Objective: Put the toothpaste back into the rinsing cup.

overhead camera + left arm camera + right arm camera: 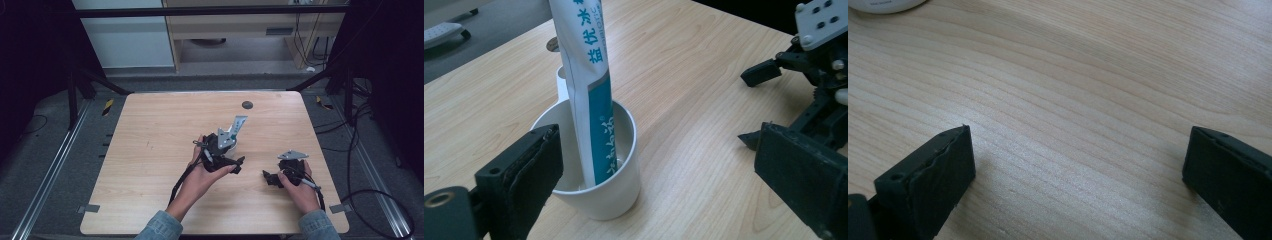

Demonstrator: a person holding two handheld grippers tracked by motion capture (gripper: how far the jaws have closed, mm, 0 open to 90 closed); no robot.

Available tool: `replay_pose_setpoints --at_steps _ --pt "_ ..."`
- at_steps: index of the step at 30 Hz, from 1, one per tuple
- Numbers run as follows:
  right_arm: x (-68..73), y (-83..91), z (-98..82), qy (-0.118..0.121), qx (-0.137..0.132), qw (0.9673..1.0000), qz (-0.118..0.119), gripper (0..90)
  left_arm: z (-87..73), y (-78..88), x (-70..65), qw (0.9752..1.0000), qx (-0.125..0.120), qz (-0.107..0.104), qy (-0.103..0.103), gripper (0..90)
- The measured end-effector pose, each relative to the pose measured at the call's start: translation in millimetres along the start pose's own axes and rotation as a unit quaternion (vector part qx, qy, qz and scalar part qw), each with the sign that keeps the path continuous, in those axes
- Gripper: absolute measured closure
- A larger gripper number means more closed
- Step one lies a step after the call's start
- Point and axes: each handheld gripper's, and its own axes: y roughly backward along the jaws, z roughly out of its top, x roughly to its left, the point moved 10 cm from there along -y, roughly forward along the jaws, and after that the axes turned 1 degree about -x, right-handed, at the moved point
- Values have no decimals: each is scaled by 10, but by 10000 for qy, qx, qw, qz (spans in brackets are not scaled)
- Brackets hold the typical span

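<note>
Standing upright on the wooden table [150, 150], a white cup [621, 190] held 1 blue-and-white tube [589, 90] with printed characters; the tube rested its lower end on the cup's floor and leaned toward 12 o'clock, rising past the top edge of the left gripper view. We noted a handle-like tab on the cup's far rim. In the high view the cup [231, 145] sat near the table's centre, mostly hidden behind the left gripper [239, 165].

We recorded the left gripper [664, 175] with its jaws spread wide, 1 on each side of the cup, touching neither the cup nor the tube. The left hand [205, 172] entered from 6 o'clock and gripped the tool's body. A grey plate stood above the tool at about 1 o'clock of the hand.

We found the right gripper [270, 176] at 3 o'clock of the left one, well apart from the cup, held by the right hand [300, 187]. In the right gripper view its jaws [1078, 170] were likewise spread wide over bare wood, with a sliver of white rim [883, 5] at 11 o'clock. The same tool [804, 75] showed at 2 o'clock in the left gripper view.

A small dark disc [246, 105] lay on the table toward 12 o'clock. Both sleeves were denim.
</note>
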Motion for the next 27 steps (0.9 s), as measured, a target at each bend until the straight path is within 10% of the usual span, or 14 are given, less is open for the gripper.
replay_pose_setpoints --at_steps 15,27 --pt "0 0 0 -1 2 10000 2 6 -266 290 11 9999 109 -27 1 48" --pt "-12 -7 0 65 -19 10000 -26 6 -718 394 339 9983 268 131 493 55"
